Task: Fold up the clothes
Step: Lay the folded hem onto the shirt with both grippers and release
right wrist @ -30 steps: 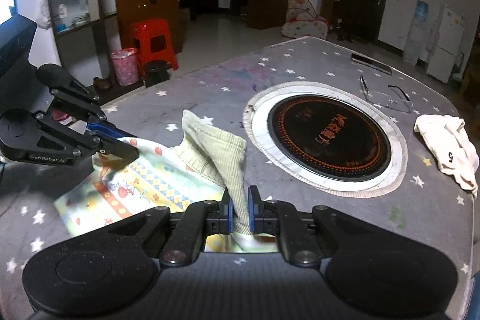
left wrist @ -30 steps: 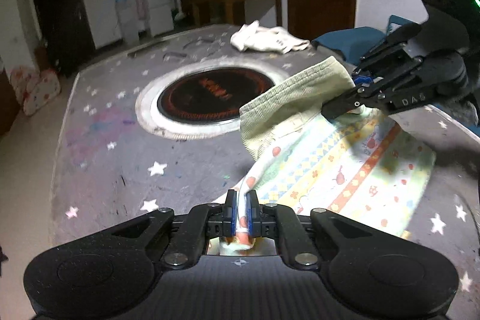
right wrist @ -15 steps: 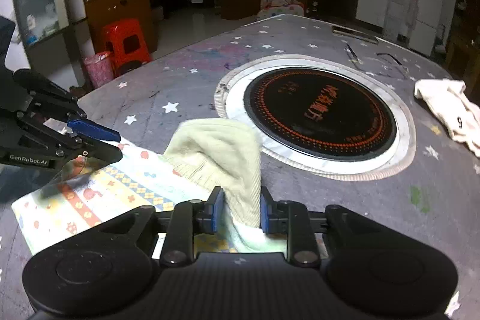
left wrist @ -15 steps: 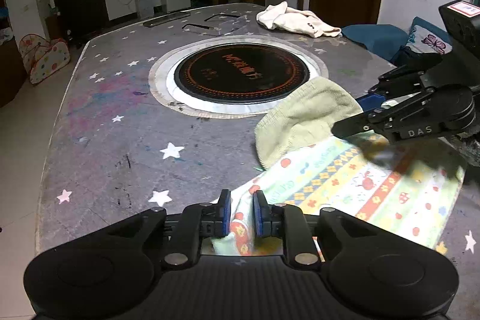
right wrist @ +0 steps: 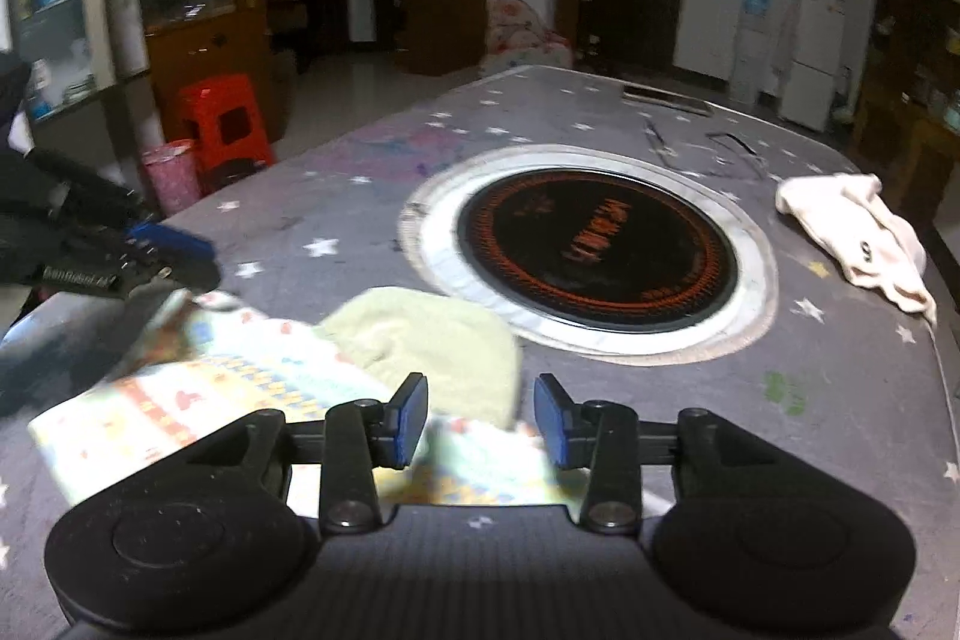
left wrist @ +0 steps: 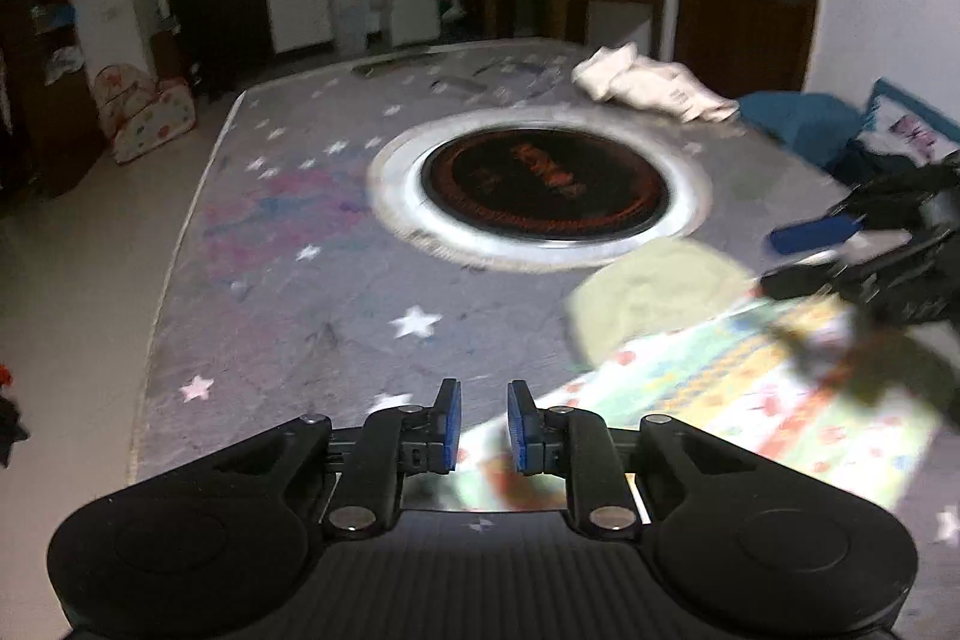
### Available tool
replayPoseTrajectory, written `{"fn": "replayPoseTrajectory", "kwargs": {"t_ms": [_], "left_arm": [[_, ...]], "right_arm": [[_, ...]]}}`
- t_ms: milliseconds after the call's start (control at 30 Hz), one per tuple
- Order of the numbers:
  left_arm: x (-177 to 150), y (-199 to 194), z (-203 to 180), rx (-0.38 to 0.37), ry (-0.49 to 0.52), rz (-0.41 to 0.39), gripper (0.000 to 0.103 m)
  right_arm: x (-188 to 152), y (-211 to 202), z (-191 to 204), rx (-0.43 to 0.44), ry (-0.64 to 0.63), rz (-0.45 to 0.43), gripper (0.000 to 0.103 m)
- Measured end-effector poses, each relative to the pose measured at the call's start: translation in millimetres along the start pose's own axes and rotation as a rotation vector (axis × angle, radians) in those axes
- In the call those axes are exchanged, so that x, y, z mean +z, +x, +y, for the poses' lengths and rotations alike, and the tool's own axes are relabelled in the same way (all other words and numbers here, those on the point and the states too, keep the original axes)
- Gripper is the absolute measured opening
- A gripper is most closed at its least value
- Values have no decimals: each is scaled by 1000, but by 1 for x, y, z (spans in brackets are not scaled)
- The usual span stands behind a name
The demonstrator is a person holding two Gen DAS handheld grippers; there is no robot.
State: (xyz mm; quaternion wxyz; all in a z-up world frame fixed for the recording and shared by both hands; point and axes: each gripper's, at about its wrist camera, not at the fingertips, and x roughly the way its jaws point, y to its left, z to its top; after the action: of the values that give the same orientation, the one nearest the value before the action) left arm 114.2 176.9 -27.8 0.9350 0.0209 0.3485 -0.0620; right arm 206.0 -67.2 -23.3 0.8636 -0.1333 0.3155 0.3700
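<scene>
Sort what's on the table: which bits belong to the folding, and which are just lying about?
Job: patterned garment; left gripper and right gripper, both open, jaws just opened off it.
Lying about: white cloth, glasses, round cooktop.

One patterned garment (right wrist: pixel 180 400) with a pale green waistband lies on the one star-printed table (right wrist: pixel 840 400). One crumpled white garment (right wrist: pixel 858 232) sits at the far side. One round black cooktop (right wrist: pixel 594 244) is set in the middle. Two grippers: left gripper (left wrist: pixel 483 427), right gripper (right wrist: pixel 481 421). One red stool (right wrist: pixel 225 124), one pink bin (right wrist: pixel 174 172), one white fridge (right wrist: pixel 810 52)
</scene>
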Motion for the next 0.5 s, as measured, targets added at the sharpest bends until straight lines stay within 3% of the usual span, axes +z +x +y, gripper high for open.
{"fn": "replayPoseTrajectory", "kwargs": {"t_ms": [200, 500], "left_arm": [[-12, -16, -40, -136, 42, -11, 19], [-19, 25, -51, -137, -7, 50, 19]], "right_arm": [[-8, 3, 25, 93, -17, 10, 39], [-18, 20, 34, 98, 25, 16, 39]]}}
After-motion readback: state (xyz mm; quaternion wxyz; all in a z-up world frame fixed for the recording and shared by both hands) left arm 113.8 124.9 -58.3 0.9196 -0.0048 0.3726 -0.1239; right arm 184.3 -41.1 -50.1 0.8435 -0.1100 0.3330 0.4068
